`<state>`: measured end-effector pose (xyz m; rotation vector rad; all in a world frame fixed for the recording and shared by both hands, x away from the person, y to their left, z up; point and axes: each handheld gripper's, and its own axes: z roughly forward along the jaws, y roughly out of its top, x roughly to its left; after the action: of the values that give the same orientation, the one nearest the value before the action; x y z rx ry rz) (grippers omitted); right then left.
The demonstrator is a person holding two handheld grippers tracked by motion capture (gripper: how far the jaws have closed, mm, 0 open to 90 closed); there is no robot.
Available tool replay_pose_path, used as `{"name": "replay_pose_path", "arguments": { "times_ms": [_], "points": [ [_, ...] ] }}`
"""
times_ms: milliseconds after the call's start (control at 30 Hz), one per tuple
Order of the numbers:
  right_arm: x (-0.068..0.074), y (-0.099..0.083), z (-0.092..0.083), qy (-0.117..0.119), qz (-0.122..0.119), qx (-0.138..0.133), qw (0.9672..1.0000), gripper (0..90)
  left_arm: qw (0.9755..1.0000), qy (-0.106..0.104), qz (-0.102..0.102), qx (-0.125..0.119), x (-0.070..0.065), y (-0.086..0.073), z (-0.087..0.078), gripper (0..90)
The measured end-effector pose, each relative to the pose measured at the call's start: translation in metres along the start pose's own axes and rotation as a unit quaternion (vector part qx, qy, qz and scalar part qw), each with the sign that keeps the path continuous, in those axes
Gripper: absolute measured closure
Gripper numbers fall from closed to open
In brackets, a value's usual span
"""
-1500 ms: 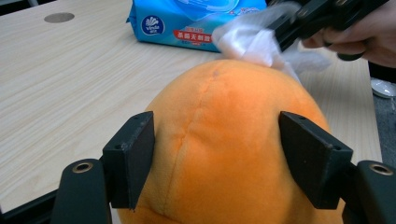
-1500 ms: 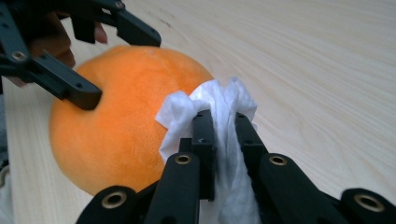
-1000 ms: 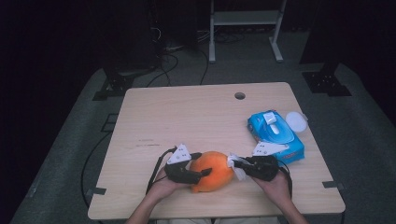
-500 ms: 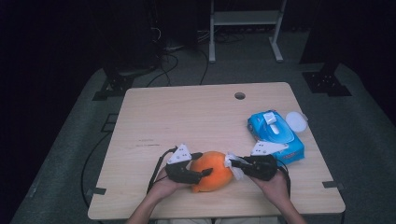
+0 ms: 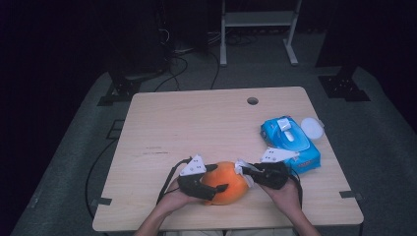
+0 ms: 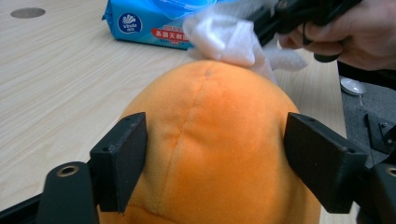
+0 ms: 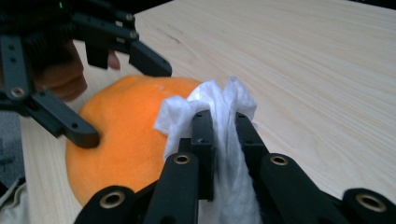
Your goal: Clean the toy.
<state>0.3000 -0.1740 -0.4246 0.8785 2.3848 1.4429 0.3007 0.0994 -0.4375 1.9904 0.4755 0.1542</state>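
An orange plush toy (image 5: 226,182) lies near the table's front edge. My left gripper (image 5: 220,178) straddles it from the left. Its jaws have just been opening. In the left gripper view the plush (image 6: 215,154) bulges between the two pads without a dent, and my left gripper (image 6: 217,140) stands open around it. From the right, my right gripper (image 5: 244,169) is shut on a white wipe (image 5: 241,167). In the right gripper view the wipe (image 7: 219,100) rises from my right gripper (image 7: 219,121) against the plush (image 7: 126,126); the left gripper (image 7: 127,103) is beyond it.
A blue pack of wipes (image 5: 290,140) lies at the table's right, just behind the right hand, with a white round lid (image 5: 312,129) beside it. The wooden table (image 5: 196,123) has a cable hole (image 5: 253,101) at its far side. A metal stand is on the floor beyond.
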Motion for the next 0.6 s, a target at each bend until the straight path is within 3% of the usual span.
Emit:
{"name": "replay_pose_path", "arguments": {
  "times_ms": [67, 100, 133, 167, 233, 367, 500, 600],
  "points": [
    [-0.001, -0.003, 0.0, 0.002, -0.006, 0.005, 1.0, 81.1, 0.9998, 0.009, -0.015, 0.005, 0.003, 0.001, 0.0, 17.1],
    [-0.001, -0.003, -0.001, -0.002, -0.011, 0.008, 0.9999, 81.2, 0.9993, 0.021, -0.027, 0.017, 0.006, 0.001, 0.001, 9.6],
    [-0.001, -0.003, -0.002, 0.005, -0.008, 0.007, 0.9999, 81.2, 0.9991, 0.018, -0.033, 0.02, 0.008, 0.0, 0.002, 6.0],
    [0.0, -0.003, -0.003, 0.007, -0.008, 0.006, 0.9999, 81.2, 0.9989, 0.011, -0.041, 0.02, 0.009, -0.002, 0.003, 6.1],
    [0.002, -0.001, -0.003, 0.006, -0.01, 0.004, 0.9999, 81.3, 0.9991, 0.005, -0.038, 0.02, 0.008, -0.004, 0.005, 12.5],
    [0.002, 0.006, -0.003, 0.007, -0.006, -0.008, 0.9999, 81.3, 0.9987, 0.049, 0.016, 0.004, -0.005, 0.005, 0.007, 35.2],
    [0.005, 0.013, -0.009, 0.003, -0.013, -0.028, 0.9995, 81.3, 0.9947, 0.082, 0.062, -0.012, -0.019, 0.01, 0.016, 38.9],
    [0.009, 0.015, -0.008, -0.009, -0.028, -0.021, 0.9993, 81.4, 0.9933, 0.084, 0.079, -0.006, -0.025, 0.011, 0.019, 38.2]
  ]
}}
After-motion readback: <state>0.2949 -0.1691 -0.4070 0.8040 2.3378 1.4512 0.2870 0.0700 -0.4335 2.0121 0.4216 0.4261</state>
